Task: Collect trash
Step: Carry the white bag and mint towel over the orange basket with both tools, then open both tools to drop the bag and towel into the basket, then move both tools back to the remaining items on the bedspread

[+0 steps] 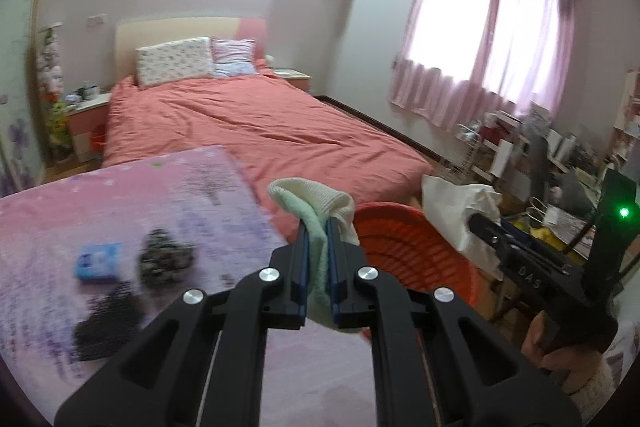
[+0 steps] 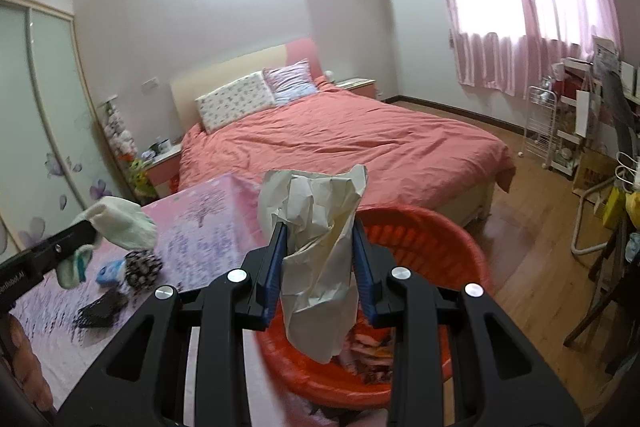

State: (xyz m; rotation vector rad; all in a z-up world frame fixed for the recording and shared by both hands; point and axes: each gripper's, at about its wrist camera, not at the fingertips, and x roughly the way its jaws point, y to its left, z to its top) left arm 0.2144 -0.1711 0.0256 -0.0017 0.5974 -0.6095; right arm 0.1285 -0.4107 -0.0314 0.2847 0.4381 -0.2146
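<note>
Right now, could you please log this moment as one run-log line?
left hand-held gripper: shut on cloth | right hand-held gripper: shut on crumpled paper | orange basket: below paper

Table (image 1: 120,195) in front of me has a pink floral cloth. Lying on it: a small blue packet (image 1: 97,262), a black-and-white crumpled ball (image 1: 165,259) just beside it toward the right edge, and a flat dark mesh-like piece (image 1: 106,323) nearer my edge; all blurred. Beyond the far edge is the bed (image 2: 360,147), salmon duvet, two pillows (image 2: 256,99) at the headboard end. Wooden floor (image 2: 532,267) carries an orange basket (image 2: 420,227) off the table's right edge.
</note>
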